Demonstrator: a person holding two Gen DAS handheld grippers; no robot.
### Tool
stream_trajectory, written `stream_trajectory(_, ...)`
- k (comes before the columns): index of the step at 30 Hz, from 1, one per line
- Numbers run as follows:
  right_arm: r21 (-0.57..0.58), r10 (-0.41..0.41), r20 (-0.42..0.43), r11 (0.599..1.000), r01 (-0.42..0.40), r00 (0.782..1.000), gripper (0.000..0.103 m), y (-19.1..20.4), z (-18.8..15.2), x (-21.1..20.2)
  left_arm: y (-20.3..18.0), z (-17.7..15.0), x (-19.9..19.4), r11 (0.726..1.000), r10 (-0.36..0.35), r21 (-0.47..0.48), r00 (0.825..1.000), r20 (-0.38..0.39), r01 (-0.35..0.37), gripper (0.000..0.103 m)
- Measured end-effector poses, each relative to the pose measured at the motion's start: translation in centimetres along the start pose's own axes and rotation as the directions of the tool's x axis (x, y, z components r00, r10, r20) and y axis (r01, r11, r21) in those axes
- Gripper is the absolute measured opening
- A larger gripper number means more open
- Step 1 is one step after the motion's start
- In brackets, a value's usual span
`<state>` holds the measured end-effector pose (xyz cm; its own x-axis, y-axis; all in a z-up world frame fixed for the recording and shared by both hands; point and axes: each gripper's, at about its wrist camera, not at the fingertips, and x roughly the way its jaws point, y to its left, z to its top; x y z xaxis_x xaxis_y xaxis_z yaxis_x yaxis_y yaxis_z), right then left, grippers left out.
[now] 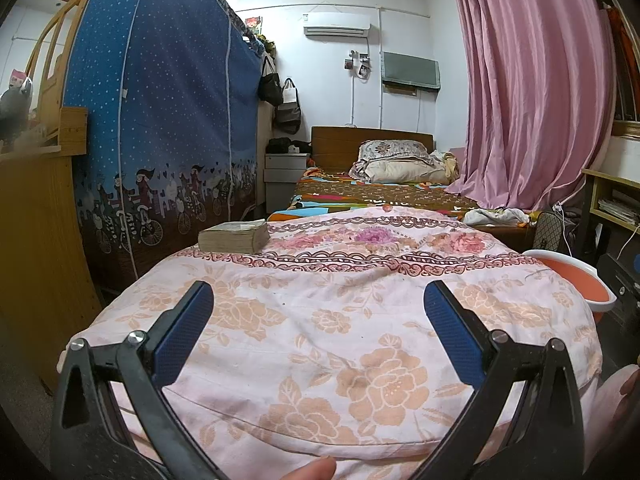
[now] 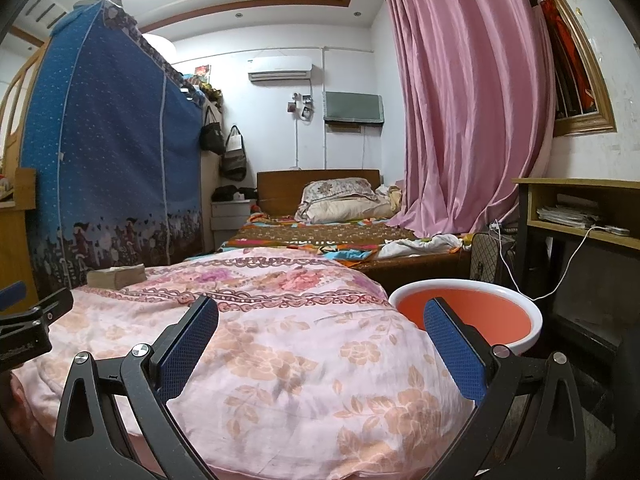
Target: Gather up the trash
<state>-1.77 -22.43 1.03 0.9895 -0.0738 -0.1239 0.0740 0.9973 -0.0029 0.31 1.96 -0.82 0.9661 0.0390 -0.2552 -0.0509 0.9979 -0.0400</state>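
Pink quilt lies under both wide-open, empty tools: left tool, right tool. Only the right view shows the whole orange bowl at 2 o'clock.

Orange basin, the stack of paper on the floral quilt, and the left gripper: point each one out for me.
orange basin (image 2: 480,312): right wrist view, on its orange inner wall.
stack of paper (image 1: 234,236): left wrist view, on its front side.
left gripper (image 1: 319,300): left wrist view, midway between its open fingers.
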Motion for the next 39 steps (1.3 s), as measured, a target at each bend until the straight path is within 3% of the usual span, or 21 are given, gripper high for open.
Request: stream_trajectory(39, -0.009, -0.003, -0.012, 1.0, 0.003, 1.0, 0.103, 0.0, -0.21, 0.31, 0.06, 0.05, 0.09, 1.0, 0.0, 0.003, 1.0, -0.001, 0.0, 0.091)
